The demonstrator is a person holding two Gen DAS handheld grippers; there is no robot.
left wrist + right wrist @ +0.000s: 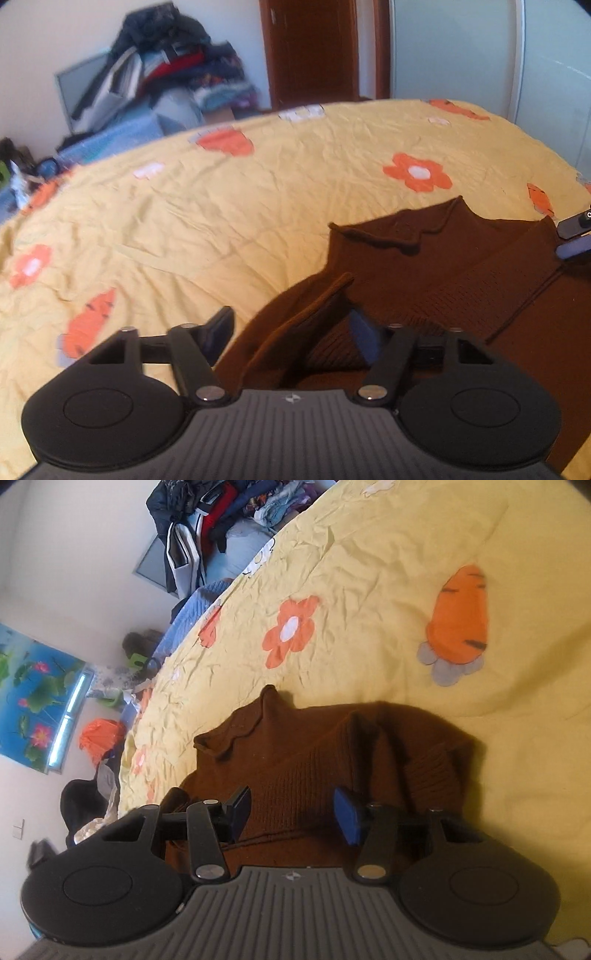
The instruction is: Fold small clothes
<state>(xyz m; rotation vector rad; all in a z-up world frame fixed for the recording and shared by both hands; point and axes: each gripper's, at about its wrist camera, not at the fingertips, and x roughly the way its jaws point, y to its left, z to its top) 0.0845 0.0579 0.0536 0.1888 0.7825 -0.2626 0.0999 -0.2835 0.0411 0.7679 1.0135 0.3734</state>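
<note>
A small brown knit sweater (454,269) lies on the yellow bedspread (221,206), its rolled collar pointing away. My left gripper (295,332) is open, with a raised fold of the sweater's edge standing between its fingers. My right gripper (291,812) is open just above the sweater (332,746), its fingers spread over the ribbed knit with nothing held. The right gripper's tip shows at the right edge of the left wrist view (576,236).
The bedspread has orange flower (417,171) and carrot (458,620) prints. A heap of clothes (173,66) is piled beyond the bed's far side. A brown door (314,51) stands behind. Clutter and an orange bag (99,738) lie on the floor.
</note>
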